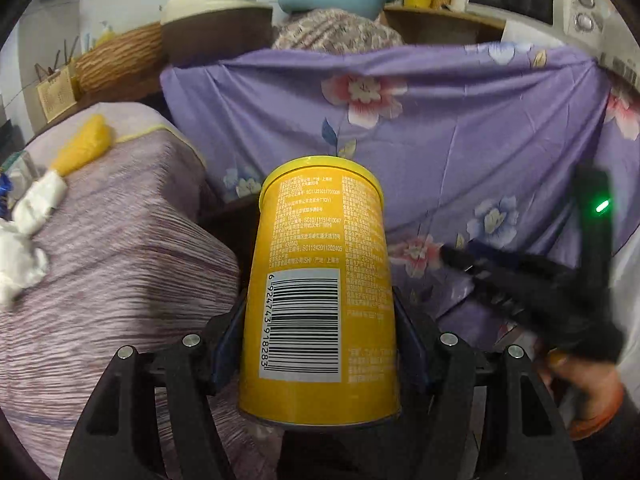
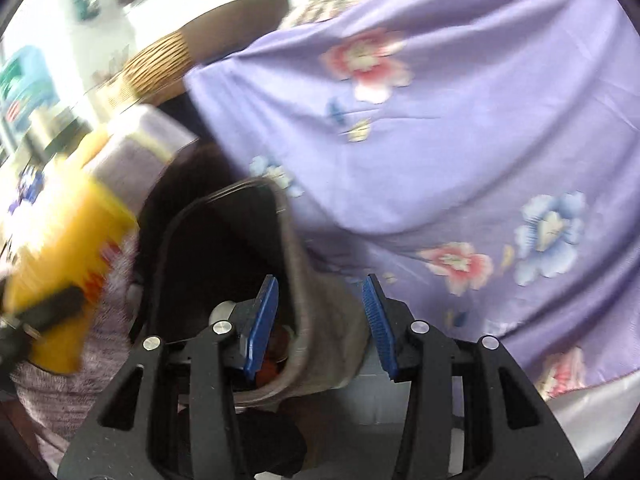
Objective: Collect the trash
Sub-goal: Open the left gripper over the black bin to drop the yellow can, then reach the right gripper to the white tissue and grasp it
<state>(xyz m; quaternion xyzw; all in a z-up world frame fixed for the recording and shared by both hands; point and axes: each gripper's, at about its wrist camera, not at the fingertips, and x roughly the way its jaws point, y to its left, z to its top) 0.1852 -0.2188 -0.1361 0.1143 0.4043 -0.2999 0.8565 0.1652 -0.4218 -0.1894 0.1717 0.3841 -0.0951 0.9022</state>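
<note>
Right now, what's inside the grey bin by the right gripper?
The grey bin looks mostly dark inside; something reddish-orange shows near its rim. A blue pad hides the rest.

You are holding a yellow can (image 1: 320,288) upright in your left gripper (image 1: 320,344), its blue pads pressing both sides and the barcode facing you. A purple floral cloth (image 1: 460,140) is hanging behind it. To the left, crumpled white paper (image 1: 24,248) is lying on a striped lilac cover (image 1: 120,260). Your right gripper (image 1: 520,280) is showing at the right edge, blurred.
</note>
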